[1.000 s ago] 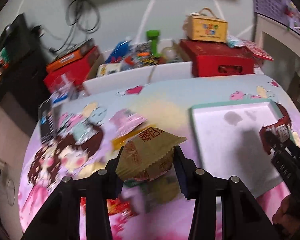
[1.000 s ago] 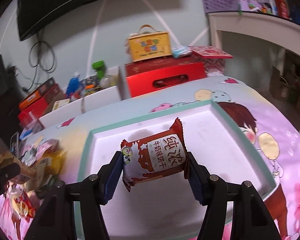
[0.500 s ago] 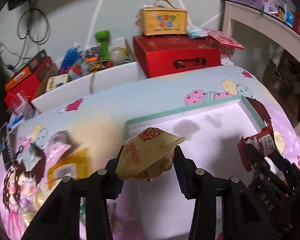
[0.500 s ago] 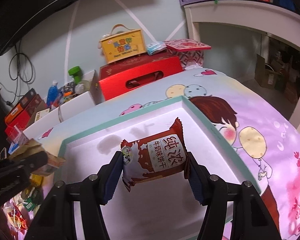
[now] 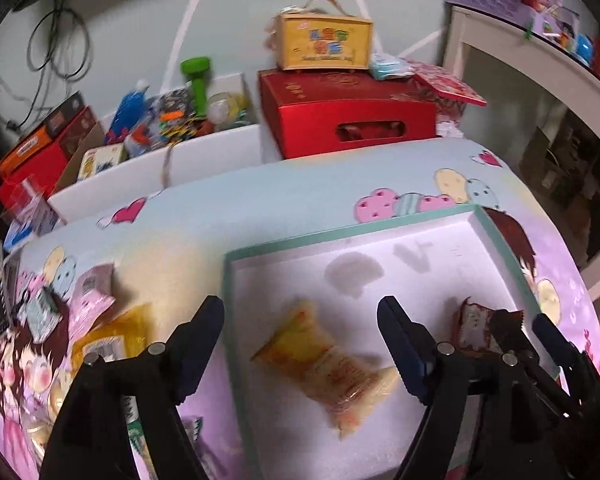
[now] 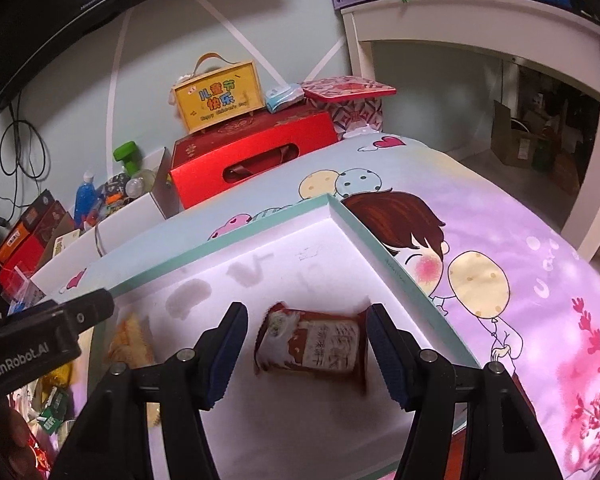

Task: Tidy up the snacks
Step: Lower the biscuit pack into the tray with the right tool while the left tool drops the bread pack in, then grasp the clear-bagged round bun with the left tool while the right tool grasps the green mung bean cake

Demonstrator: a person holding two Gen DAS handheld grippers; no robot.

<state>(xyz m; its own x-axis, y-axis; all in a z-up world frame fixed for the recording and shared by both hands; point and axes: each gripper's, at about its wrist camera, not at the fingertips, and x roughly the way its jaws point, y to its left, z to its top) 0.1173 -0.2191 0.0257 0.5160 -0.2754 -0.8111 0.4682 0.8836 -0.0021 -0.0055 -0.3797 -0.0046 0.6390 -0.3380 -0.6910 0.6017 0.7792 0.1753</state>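
Both tools are showing matte black, angular frames. The left tool [image 5: 300, 344] is carrying dark blue ribbed pads [image 5: 410, 356] and round silver screws on its finger arms. The right tool [image 6: 306, 354] is looking the same, while white "GenRobot.AI" lettering is showing on the left tool's black housing.

Two close downward views, shared tray [image 5: 500, 236]

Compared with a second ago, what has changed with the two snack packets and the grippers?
Both grippers have just been opening. The left gripper let go of the yellow packet; the right gripper released the brown biscuit packet. Both packets now lie in the white tray, apart from the pads. The tray and the red box stayed put.
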